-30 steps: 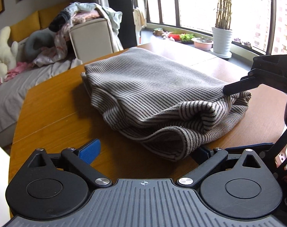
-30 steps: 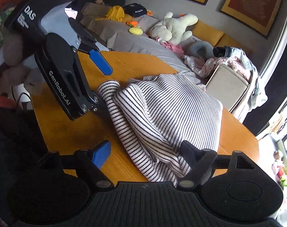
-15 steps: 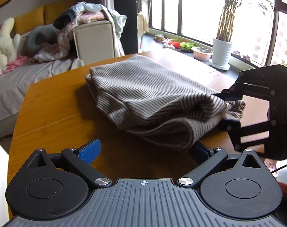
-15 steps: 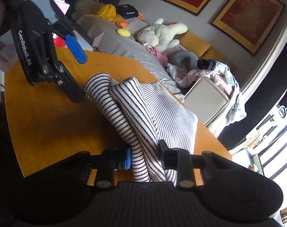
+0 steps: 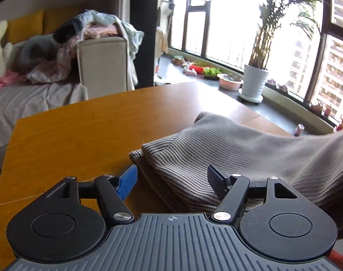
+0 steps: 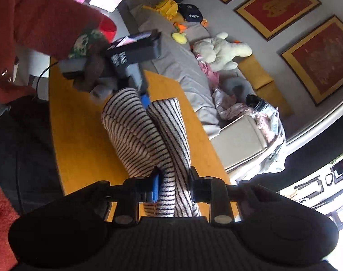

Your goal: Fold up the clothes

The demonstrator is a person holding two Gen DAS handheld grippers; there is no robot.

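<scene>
A grey-and-black striped garment point(image 5: 250, 153) lies folded on the wooden table point(image 5: 69, 140). My left gripper point(image 5: 171, 176) straddles its folded near edge. Its jaws are closing, with the blue pad against the cloth's side and the black finger on top. In the right wrist view the striped garment point(image 6: 135, 131) stretches from my right gripper point(image 6: 174, 185), which is shut on one end and raised off the table point(image 6: 81, 135), across to the left gripper point(image 6: 144, 97), whose blue pad presses into a crease between two bulging folds.
A person's hand point(image 6: 92, 72) in a red fuzzy sleeve point(image 6: 35, 18) holds the left gripper. Beyond the table stand a grey sofa point(image 6: 182, 67) with a plush toy point(image 6: 218, 49), a beige armrest piled with clothes point(image 5: 103, 63), and a potted plant point(image 5: 254, 83) on the window sill.
The right gripper shut on the garment's end and lifted it while rolling. The left gripper slid to the garment's other edge, and its jaws narrowed around the fold.
</scene>
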